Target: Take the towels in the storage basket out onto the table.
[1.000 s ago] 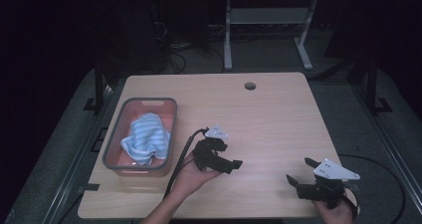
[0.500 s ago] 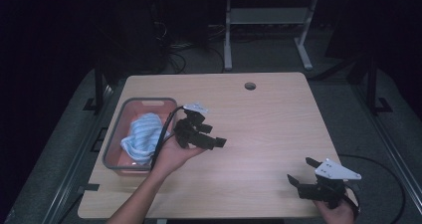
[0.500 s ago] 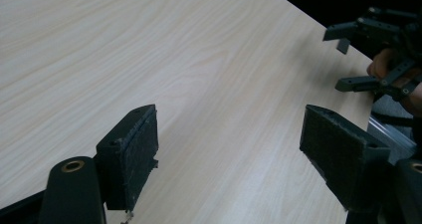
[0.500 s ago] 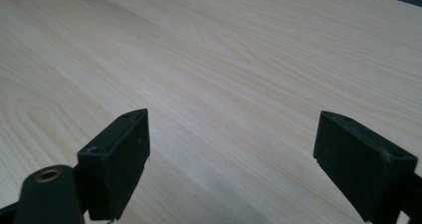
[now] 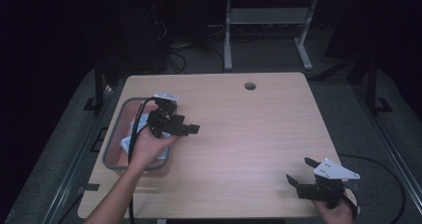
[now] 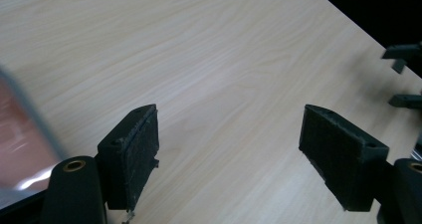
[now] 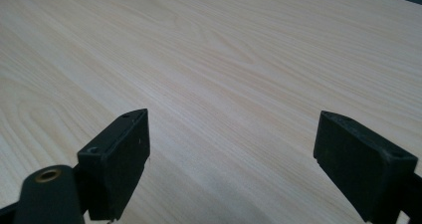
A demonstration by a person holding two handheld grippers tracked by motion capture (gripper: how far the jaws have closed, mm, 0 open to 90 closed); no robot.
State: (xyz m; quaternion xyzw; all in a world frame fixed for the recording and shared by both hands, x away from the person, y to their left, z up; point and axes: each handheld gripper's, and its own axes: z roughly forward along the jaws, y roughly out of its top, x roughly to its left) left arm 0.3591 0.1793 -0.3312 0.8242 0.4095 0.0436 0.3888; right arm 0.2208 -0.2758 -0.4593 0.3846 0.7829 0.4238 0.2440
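A grey-rimmed bin (image 5: 110, 151) with a reddish bottom sits at the table's left side, and a blue-and-white cloth (image 5: 128, 143) lies in it. My left gripper (image 5: 187, 125) hovers over the bin's right rim with its jaws pointing right, open and empty. In the left gripper view the left gripper (image 6: 234, 149) spreads wide over bare wood, with the bin's rim (image 6: 31, 115) blurred at the left edge. My right gripper (image 5: 300, 170) rests open near the front right corner of the table. Between the jaws of the right gripper (image 7: 234, 154) there is nothing but tabletop.
The light wooden table (image 5: 249, 134) has a round cable hole (image 5: 250, 86) near its far edge. Dark floor, cables and a metal stand (image 5: 263, 20) lie beyond the table. The right gripper's jaws (image 6: 404, 74) show far off in the left gripper view.
My left gripper has moved left and away from the person, from the table's front middle to the bin's right rim. The right gripper has stayed where it was.
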